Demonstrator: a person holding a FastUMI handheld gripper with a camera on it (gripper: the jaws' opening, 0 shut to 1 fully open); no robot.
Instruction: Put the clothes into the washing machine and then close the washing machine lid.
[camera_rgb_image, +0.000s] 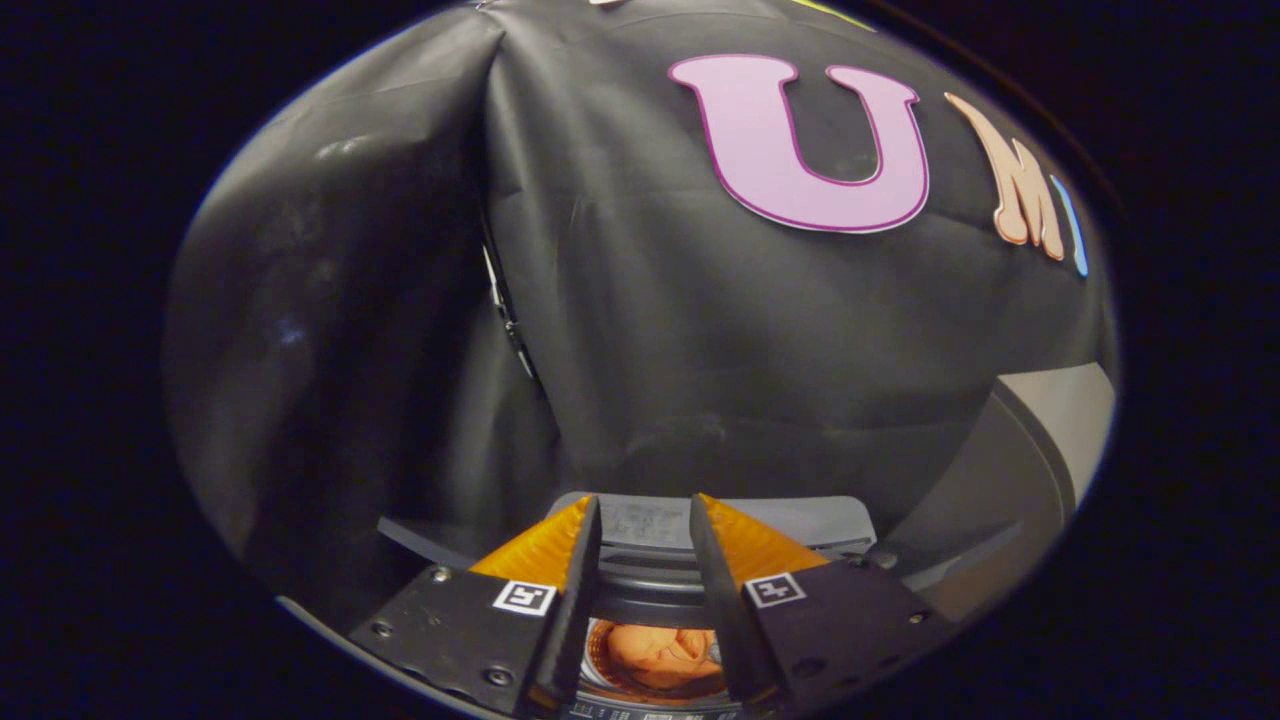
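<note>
My gripper (645, 500) hangs over the washing machine (800, 522), its fingers apart and nothing held between them. Down in the gap between the fingers I look into the round drum opening (640, 598), where an orange garment (660, 655) lies bunched inside. The machine's grey lid (1010, 480) stands raised to the right of the fingers, tilted up and away from the opening. The machine's grey back panel shows just beyond the fingertips.
The booth's black cloth wall (700, 330) rises close behind the machine, with a fold running down to the left of the fingers. A dark strip hangs at the seam (505, 310).
</note>
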